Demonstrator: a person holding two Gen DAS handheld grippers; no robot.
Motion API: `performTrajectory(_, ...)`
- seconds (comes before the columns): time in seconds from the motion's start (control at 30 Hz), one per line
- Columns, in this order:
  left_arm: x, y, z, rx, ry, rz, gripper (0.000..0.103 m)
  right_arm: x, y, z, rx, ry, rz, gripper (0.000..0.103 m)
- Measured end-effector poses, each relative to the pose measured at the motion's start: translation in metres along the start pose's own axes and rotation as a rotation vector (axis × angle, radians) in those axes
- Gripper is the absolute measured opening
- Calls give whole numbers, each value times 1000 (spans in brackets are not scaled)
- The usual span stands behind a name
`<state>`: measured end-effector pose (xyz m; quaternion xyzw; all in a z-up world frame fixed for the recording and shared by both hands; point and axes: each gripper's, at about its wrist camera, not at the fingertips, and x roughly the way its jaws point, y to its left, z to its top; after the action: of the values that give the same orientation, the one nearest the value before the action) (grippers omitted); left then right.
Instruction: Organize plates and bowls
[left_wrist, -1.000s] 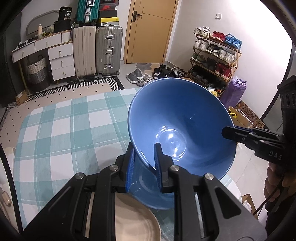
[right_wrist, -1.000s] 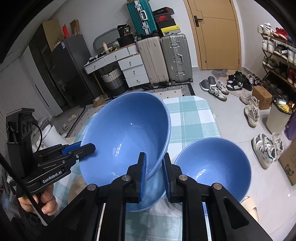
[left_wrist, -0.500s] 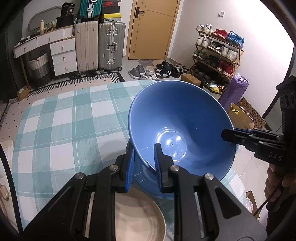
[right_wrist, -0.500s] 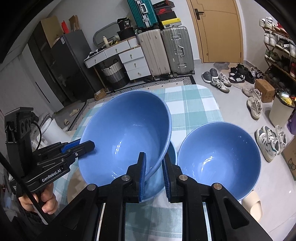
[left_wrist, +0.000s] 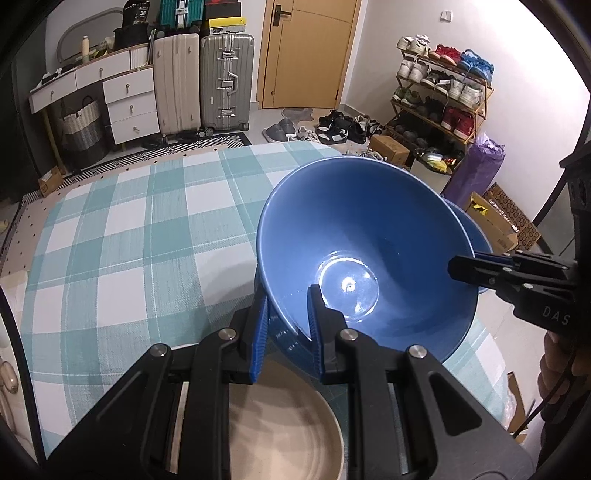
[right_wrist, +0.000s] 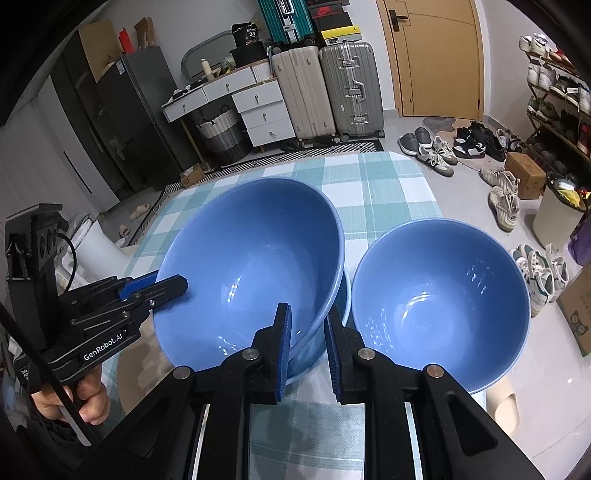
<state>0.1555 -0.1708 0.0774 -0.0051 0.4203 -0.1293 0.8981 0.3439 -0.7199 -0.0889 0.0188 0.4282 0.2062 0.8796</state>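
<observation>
A large blue bowl (left_wrist: 369, 229) (right_wrist: 251, 251) hangs tilted just over a second blue bowl (right_wrist: 346, 291) (left_wrist: 284, 343) that sits on the checked tablecloth (left_wrist: 129, 240). My left gripper (left_wrist: 286, 299) is shut on the near-left rim of the tilted bowl; in the right wrist view this left gripper (right_wrist: 173, 284) comes in from the left. My right gripper (right_wrist: 308, 314) is shut on the opposite rim and enters from the right as the right gripper (left_wrist: 461, 267). A third blue bowl (right_wrist: 439, 306) (left_wrist: 476, 236) stands empty beside them on the right.
A beige plate (left_wrist: 295, 424) lies on the table under my left gripper. The table's right edge runs close past the third bowl, with shoes (right_wrist: 506, 206) and boxes on the floor beyond. Suitcases (left_wrist: 207, 81) and drawers stand against the far wall.
Both grippers have come down together with the large blue bowl. It now sits lower over the bowl beneath, and the table looks nearer in both views.
</observation>
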Motion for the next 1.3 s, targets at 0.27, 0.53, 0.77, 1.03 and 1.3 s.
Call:
performTrajectory(0.27, 18, -3, -10, 32, 0, 48, 16, 7, 3, -6, -16, 12, -32, 18)
performTrajectory(0.53, 38, -1, -14, 45, 8, 76, 16, 14, 4, -7, -23, 25, -50, 19)
performTrajectory(0.77, 52, -1, -15, 73, -2, 109, 16, 23, 5, -10, -40, 38, -77, 19)
performTrajectory(1.03, 51, -1, -19, 90, -2, 114, 18, 33, 6, -14, -42, 47, -91, 20)
performTrajectory(1.3, 52, -2, -22, 96, -4, 127, 21, 38, 9, -16, -60, 56, -102, 20)
